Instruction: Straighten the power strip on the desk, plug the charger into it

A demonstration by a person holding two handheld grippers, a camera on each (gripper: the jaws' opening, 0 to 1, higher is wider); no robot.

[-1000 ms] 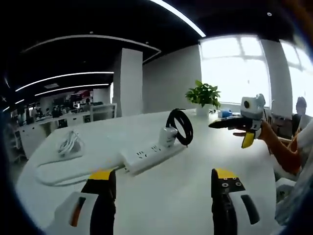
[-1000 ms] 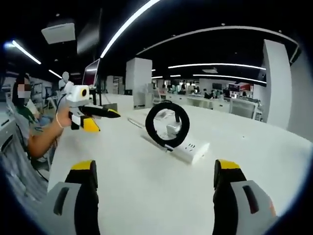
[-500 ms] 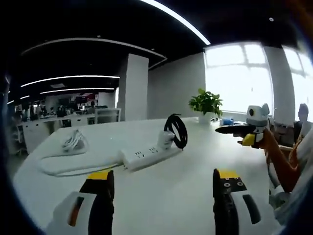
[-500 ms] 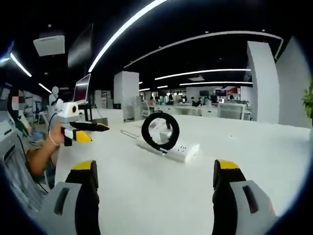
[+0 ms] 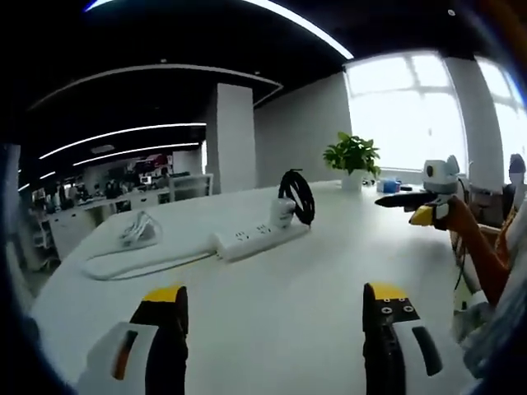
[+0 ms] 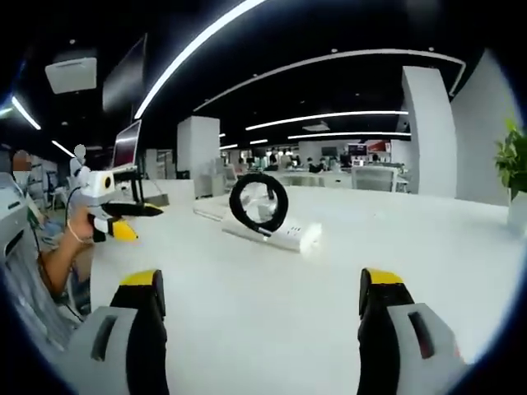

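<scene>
A white power strip point(image 5: 257, 239) lies on the white desk point(image 5: 280, 304), with a white charger point(image 5: 284, 211) plugged into its far end and a black coiled cable point(image 5: 298, 196) standing up from it. The strip's white cord point(image 5: 136, 265) curves off to the left. In the right gripper view the strip point(image 6: 276, 235) and black coil point(image 6: 258, 202) sit mid-desk. My left gripper point(image 5: 273, 346) is open above the desk, well short of the strip. My right gripper point(image 6: 262, 337) is open too, and appears at the right of the left gripper view point(image 5: 412, 203), held in a hand.
A bundled white cable point(image 5: 138, 230) lies at the far left of the desk. A potted plant point(image 5: 352, 159) stands at the far edge by bright windows. A person's arm point(image 6: 58, 259) holds the left gripper point(image 6: 115, 216) at the left of the right gripper view.
Both cameras have drawn back and tilted lower, so the strip looks smaller and farther. The strip, charger and coil stay where they were on the desk.
</scene>
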